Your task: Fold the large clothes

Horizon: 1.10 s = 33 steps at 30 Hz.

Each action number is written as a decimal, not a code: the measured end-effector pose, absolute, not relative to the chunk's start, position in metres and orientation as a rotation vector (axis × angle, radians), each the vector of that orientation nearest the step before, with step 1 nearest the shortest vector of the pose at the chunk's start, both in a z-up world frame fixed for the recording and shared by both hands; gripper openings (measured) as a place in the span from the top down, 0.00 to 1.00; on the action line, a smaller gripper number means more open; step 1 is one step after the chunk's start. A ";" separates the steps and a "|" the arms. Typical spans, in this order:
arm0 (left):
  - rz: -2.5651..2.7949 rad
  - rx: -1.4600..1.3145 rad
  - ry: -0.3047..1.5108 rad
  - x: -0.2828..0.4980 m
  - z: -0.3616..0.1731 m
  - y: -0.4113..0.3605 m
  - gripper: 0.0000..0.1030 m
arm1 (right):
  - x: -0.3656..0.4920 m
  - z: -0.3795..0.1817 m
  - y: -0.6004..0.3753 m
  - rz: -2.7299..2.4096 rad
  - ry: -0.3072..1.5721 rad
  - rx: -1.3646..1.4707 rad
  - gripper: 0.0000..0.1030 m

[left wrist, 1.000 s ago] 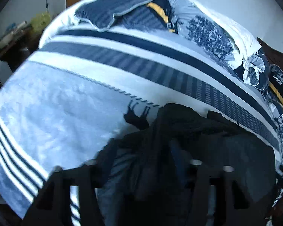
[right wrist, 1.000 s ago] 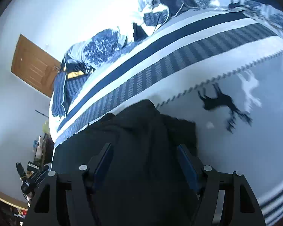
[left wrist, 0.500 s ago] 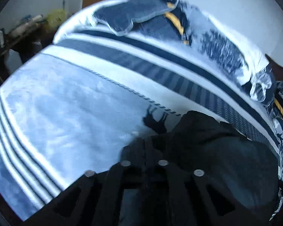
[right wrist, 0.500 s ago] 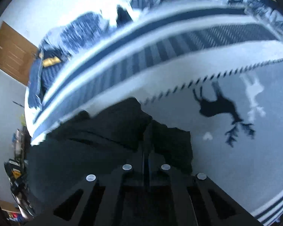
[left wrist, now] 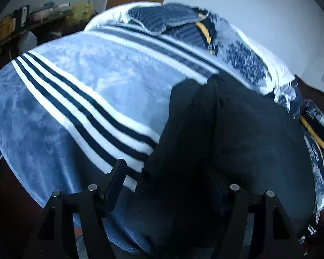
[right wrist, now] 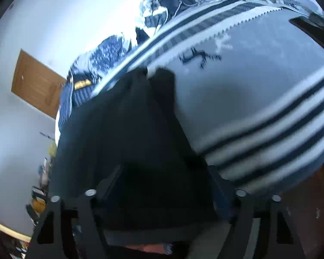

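Note:
A large black garment [left wrist: 237, 142] lies spread on a bed with a blue and white striped blanket [left wrist: 80, 90]. It also shows in the right wrist view [right wrist: 127, 133], reaching the bed's near edge. My left gripper [left wrist: 164, 179] is open, its fingers wide apart, with the garment's near edge between them. My right gripper [right wrist: 164, 183] is open too, its fingers either side of the dark cloth. Neither gripper pinches the cloth.
Pillows and rumpled bedding [left wrist: 179, 21] lie at the bed's far end. A wooden door [right wrist: 34, 84] stands behind. A cluttered dark table [left wrist: 32, 21] is at the far left. The blanket [right wrist: 259, 99] has a deer print.
Both grippers were shut on the garment half a second ago and have now opened. Both have pulled back toward the bed's near edge, and the garment now lies stretched toward me.

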<state>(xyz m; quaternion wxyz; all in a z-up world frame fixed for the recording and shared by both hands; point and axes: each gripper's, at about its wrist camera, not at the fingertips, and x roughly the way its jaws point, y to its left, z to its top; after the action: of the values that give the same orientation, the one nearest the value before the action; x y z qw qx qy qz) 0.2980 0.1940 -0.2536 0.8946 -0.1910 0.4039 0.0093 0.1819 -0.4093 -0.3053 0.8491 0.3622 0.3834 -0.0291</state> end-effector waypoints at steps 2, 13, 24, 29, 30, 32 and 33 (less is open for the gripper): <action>-0.018 -0.367 0.847 0.302 -0.255 0.186 0.58 | 0.183 -0.299 -0.406 -0.054 0.787 0.729 0.47; -0.013 -0.259 0.901 0.304 -0.262 0.175 0.94 | 0.181 -0.311 -0.399 -0.147 0.877 0.663 0.83; -0.076 -0.378 0.917 0.273 -0.260 0.192 0.49 | 0.153 -0.298 -0.398 -0.085 0.840 0.719 0.37; -0.022 -0.282 1.013 0.286 -0.272 0.177 0.49 | 0.168 -0.313 -0.396 -0.162 0.955 0.676 0.38; -0.019 -0.277 1.007 0.285 -0.270 0.176 0.49 | 0.168 -0.315 -0.397 -0.175 0.963 0.684 0.38; -0.015 -0.281 0.938 0.275 -0.256 0.176 0.49 | 0.160 -0.305 -0.399 -0.158 0.910 0.702 0.38; -0.007 -0.280 0.889 0.267 -0.246 0.175 0.49 | 0.154 -0.295 -0.399 -0.140 0.866 0.706 0.38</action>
<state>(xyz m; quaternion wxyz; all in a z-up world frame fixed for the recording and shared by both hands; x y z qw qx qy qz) 0.2666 0.1747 -0.2456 0.8933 -0.1348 0.4287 -0.0034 0.1537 -0.3985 -0.2946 0.8456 0.3345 0.4106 -0.0666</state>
